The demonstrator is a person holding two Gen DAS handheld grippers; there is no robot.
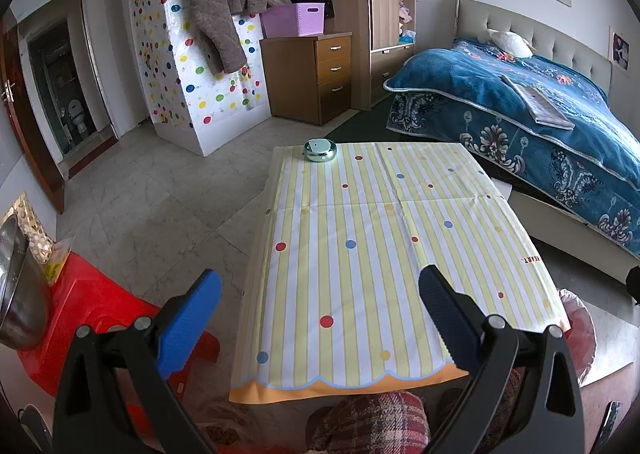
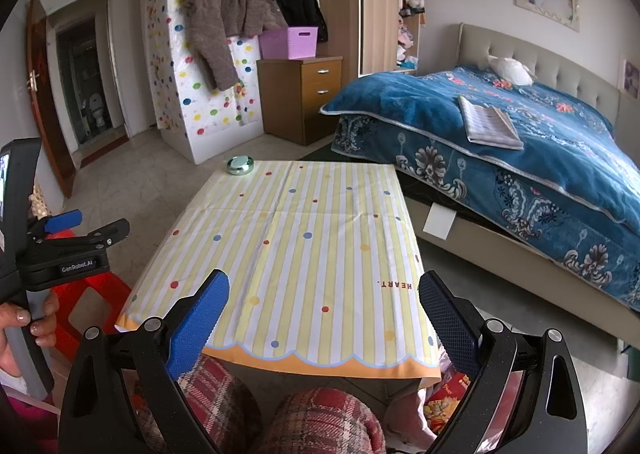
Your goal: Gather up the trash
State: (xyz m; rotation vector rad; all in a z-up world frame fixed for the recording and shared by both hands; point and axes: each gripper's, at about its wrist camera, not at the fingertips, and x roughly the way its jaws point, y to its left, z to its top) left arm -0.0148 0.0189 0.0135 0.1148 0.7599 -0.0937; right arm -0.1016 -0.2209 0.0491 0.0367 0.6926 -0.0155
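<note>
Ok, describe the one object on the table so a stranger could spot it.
Start at the table with the striped, dotted tablecloth beside the bed. At its far left corner sits a small round ashtray, shiny pale green metal, the only thing on the cloth.

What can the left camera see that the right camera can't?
Only the left camera shows the metal bowl sitting beside the red stool. Only the right camera shows the hand gripping the left tool, plus the white card by the bed frame. Both show the striped table, the round tin and the bed.
</note>
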